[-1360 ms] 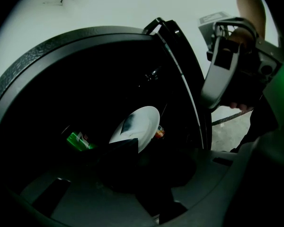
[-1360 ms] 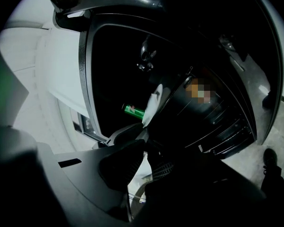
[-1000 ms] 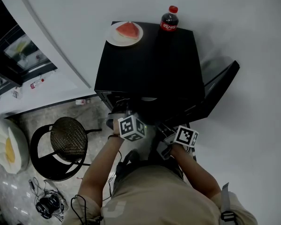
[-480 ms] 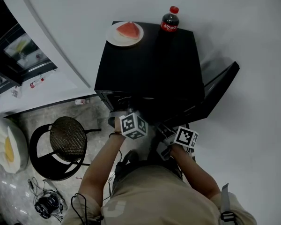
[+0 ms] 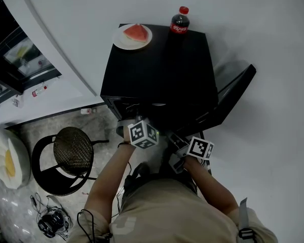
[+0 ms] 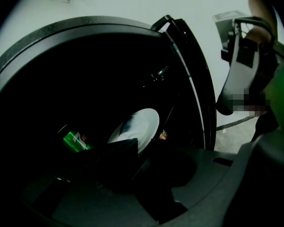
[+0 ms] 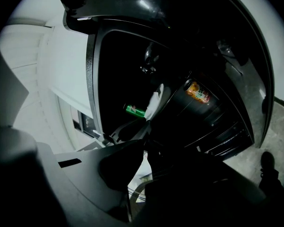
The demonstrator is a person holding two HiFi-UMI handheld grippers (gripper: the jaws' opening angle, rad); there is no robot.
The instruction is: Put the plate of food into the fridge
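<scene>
As we look down from the head view, the boxy black mini fridge [image 5: 157,70] fills the middle; its black door [image 5: 234,96] is swung open to the right, and the inside is hidden from up here. To its left stands a round black wicker-seat chair [image 5: 73,151].

Now the left gripper [image 6: 144,144]: it's inside the dark cabinet, jaws narrowed onto the rim of a round white plate [image 6: 143,119] that looks tilted in its own view; what lies on that plate is only a grey smudge, too dim to name. The right gripper [image 7: 146,144] hangs at the doorway, tips drawn together on nothing.

Up on the fridge's top, at the far left corner, sits a second white plate with a red watermelon wedge [image 5: 133,36]; near it stands a red-capped cola bottle [image 5: 180,20]. Deep inside lies a green drinks can [image 6: 75,140], half lost in shadow.
</scene>
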